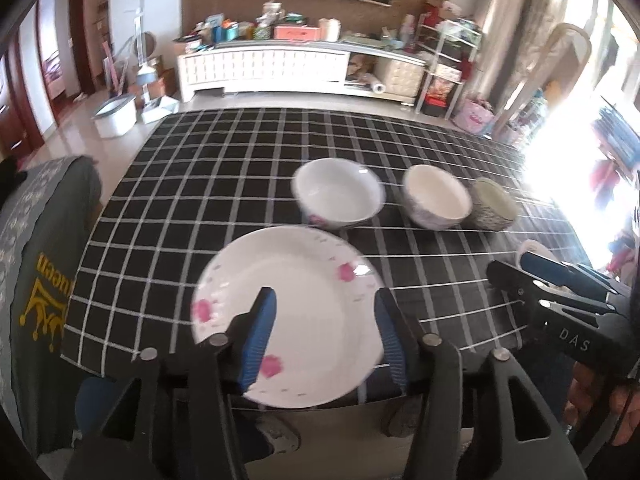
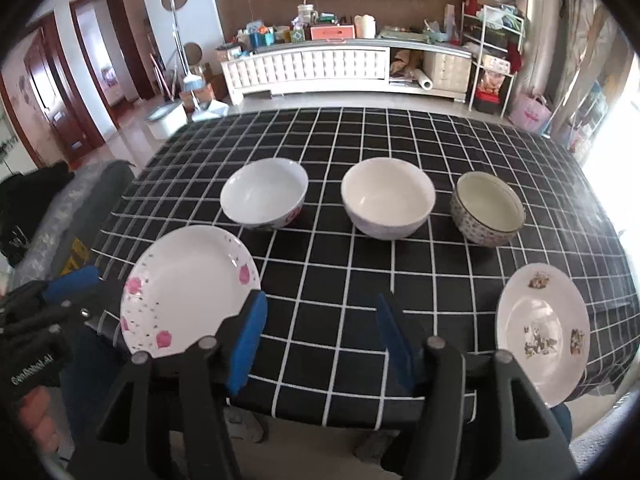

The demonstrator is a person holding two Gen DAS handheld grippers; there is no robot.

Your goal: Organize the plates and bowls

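Note:
A white plate with pink flowers (image 1: 304,312) (image 2: 188,288) lies at the table's near left edge. My left gripper (image 1: 326,320) (image 2: 86,292) hovers over it, open, its blue pads apart and not pressing on the plate. A second plate with cartoon pictures (image 2: 544,332) lies at the near right edge. My right gripper (image 2: 324,332) (image 1: 524,268) stands open over bare cloth between the two plates, with nothing between its pads. Behind them stands a row of bowls: white with pink flowers (image 2: 264,192) (image 1: 338,192), plain white (image 2: 388,196) (image 1: 436,196), and dark patterned (image 2: 488,208) (image 1: 494,210).
A black tablecloth with a white grid (image 2: 360,140) covers the table. A chair with a grey cover (image 1: 40,280) stands at the left edge. Beyond the table are a white sideboard (image 2: 304,68) loaded with clutter, a white bin (image 1: 116,116) and a metal shelf (image 2: 492,60).

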